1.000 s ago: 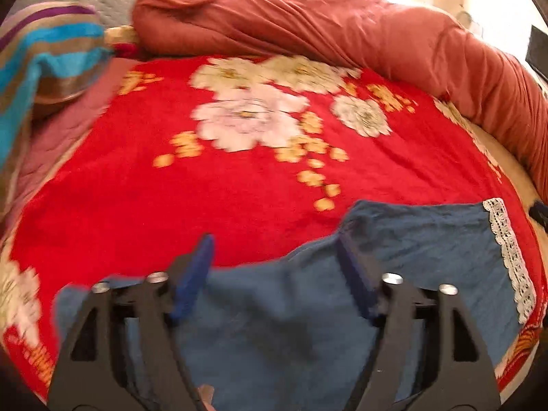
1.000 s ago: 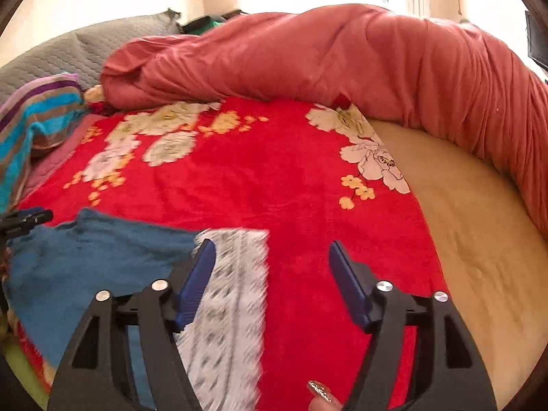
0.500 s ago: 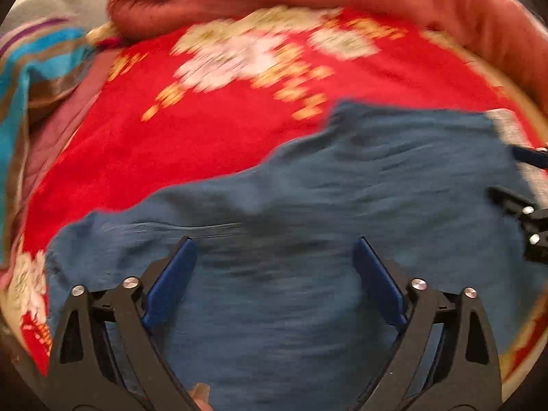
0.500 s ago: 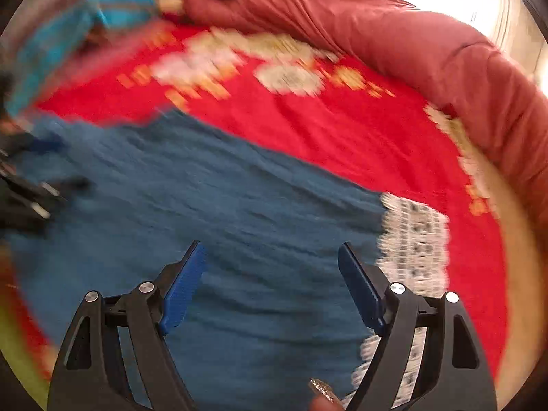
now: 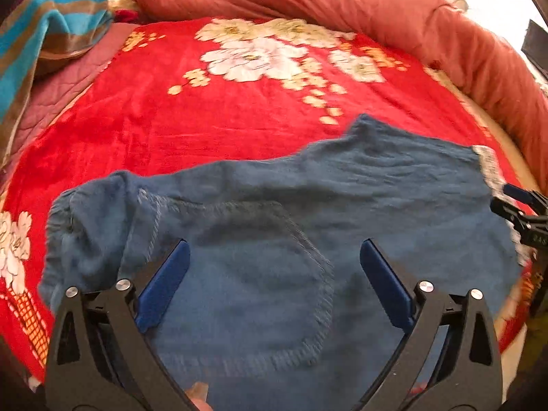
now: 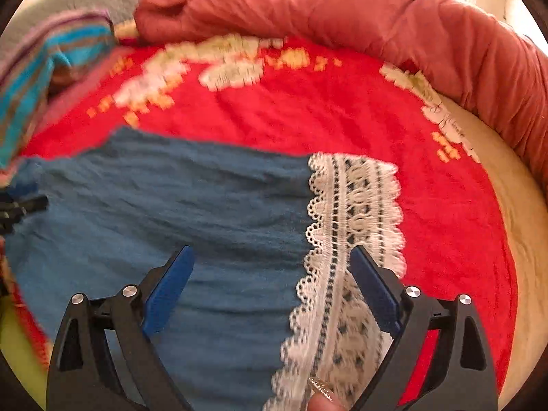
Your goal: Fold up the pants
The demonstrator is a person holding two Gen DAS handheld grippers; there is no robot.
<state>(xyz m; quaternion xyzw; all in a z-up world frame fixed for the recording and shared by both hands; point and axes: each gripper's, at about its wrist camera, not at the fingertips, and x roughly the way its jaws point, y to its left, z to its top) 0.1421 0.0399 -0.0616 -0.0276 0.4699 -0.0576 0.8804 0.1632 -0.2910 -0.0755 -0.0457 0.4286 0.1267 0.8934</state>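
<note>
A red floral blanket [image 5: 239,130] covers the bed, with a rust quilt [image 5: 342,3] bunched along the far edge and a striped towel [image 5: 51,17] to the left. The blue pants [image 5: 274,212] lie spread flat, lace hem [image 6: 352,212] rightward. The left gripper [image 5: 272,263] hovers spread wide over the pocket; the right gripper [image 6: 270,267] gapes over the hem, holding nothing.

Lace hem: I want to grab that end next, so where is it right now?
In the right wrist view the lace hem ends the blue pants on their right, on the red blanket, just ahead of the open right gripper.
</note>
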